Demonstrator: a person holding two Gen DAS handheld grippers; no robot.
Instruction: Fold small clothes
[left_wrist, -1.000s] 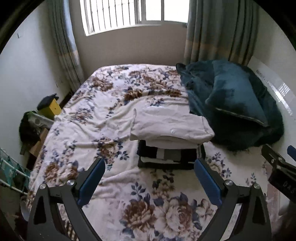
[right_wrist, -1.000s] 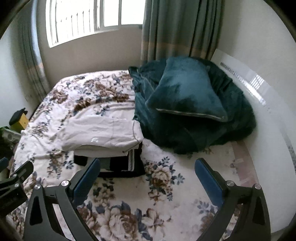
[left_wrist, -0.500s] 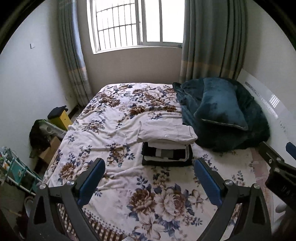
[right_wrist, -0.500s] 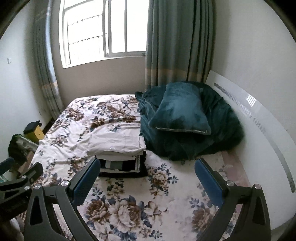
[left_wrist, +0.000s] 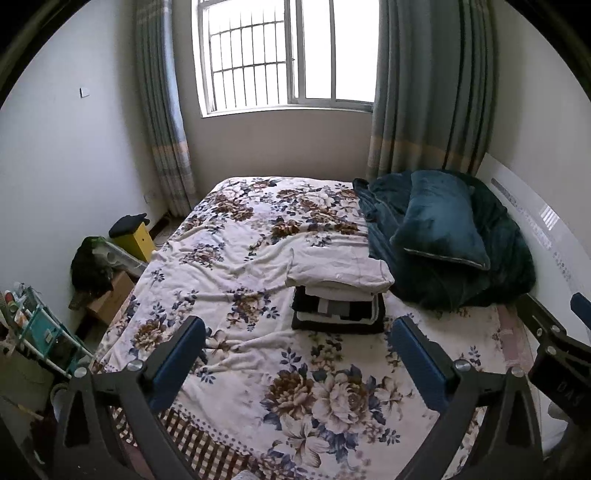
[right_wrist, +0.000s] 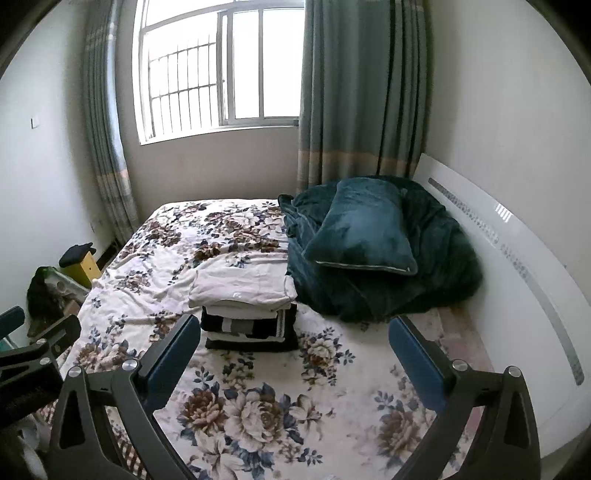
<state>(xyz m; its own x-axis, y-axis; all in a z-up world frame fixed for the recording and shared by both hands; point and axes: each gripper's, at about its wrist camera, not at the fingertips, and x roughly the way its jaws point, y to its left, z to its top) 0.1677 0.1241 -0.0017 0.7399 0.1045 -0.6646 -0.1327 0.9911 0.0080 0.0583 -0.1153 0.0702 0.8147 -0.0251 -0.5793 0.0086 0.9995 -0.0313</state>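
Observation:
A stack of folded clothes (left_wrist: 338, 301) lies on the floral bedspread (left_wrist: 236, 266), dark and striped pieces below and a folded white garment (left_wrist: 340, 271) on top. The stack shows in the right wrist view (right_wrist: 249, 323) too, with the white garment (right_wrist: 242, 288) uppermost. My left gripper (left_wrist: 297, 341) is open and empty, well back from the stack near the bed's foot. My right gripper (right_wrist: 293, 338) is open and empty, also back from the stack. Each gripper's body shows at the edge of the other's view.
A teal duvet with a pillow (left_wrist: 441, 221) is heaped at the right of the bed by the white headboard (right_wrist: 517, 266). A yellow box (left_wrist: 135, 240), a black bag (left_wrist: 90, 266) and a rack (left_wrist: 33, 332) stand on the floor at left. Window and curtains behind.
Both grippers have pulled back and up from the stack, so the bed and room show more widely. Both stay open and empty. The stack has not moved.

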